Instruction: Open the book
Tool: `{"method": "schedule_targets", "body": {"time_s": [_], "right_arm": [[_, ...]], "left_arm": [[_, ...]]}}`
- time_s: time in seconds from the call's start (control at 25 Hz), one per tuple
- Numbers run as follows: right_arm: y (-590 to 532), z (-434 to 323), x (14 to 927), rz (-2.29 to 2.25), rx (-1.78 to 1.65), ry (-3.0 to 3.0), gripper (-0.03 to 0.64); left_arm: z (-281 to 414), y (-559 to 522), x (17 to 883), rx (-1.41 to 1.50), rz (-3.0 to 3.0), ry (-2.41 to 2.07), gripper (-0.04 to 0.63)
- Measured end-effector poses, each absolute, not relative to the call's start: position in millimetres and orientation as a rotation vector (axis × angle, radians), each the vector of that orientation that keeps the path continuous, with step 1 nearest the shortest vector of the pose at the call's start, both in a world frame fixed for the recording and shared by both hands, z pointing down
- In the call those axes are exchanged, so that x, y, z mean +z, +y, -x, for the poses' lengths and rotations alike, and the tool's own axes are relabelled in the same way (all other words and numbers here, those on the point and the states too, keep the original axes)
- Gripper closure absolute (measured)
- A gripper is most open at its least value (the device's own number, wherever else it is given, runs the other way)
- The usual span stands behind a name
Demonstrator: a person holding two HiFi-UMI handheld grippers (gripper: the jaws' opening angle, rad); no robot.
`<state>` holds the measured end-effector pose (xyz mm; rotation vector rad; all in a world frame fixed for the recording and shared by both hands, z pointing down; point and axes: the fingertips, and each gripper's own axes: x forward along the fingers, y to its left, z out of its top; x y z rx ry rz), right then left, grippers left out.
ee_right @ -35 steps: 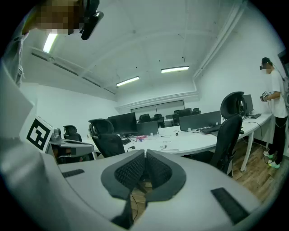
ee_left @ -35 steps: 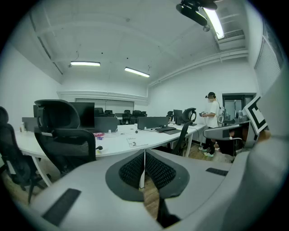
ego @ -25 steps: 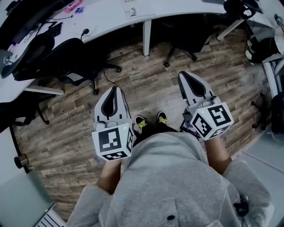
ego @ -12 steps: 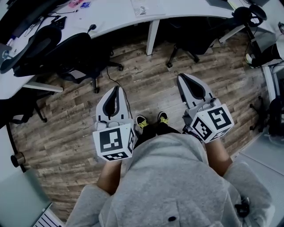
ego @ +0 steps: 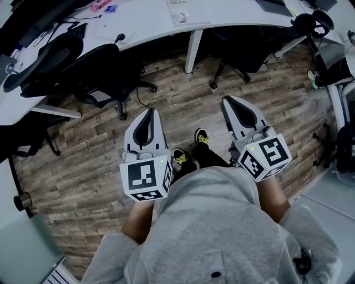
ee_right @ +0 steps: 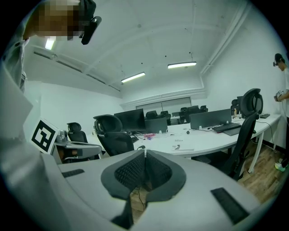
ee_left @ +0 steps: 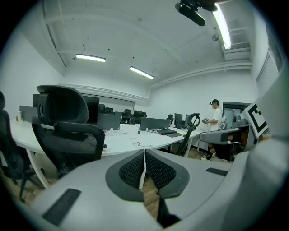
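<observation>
**Two closed, empty grippers held short of the desk**

Left: a black office chair point(ego: 72, 61) stands against the curved white desk point(ego: 138, 25). I hold the left gripper point(ego: 148, 112) over the wooden floor point(ego: 183, 105), its nose towards the desk. In the left gripper view its jaws meet along one seam, with nothing between them.

Centre: a thin printed booklet point(ego: 180, 11) lies flat on the desk near the front edge, over a white desk leg point(ego: 192, 51). It is the only book-like item I can see, and I cannot tell whether it is the book. It lies well apart from both grippers. Nearer to me are my shoes point(ego: 178, 158) with yellow laces.

Right: the right gripper point(ego: 230, 101) also has its jaws pressed together and holds nothing. Its marker cube point(ego: 266, 156) faces upward.
</observation>
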<state>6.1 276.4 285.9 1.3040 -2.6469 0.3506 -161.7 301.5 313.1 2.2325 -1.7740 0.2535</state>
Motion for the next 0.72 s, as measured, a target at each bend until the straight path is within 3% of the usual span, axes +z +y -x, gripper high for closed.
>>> {"method": "schedule_targets", "body": {"time_s": [0.72], "right_arm": [[236,-11,288,-1.322,0.365,-2.697,0.583]], "left_arm": [[156,266,308,0.27,-2.249,-1.799,0.577]]}}
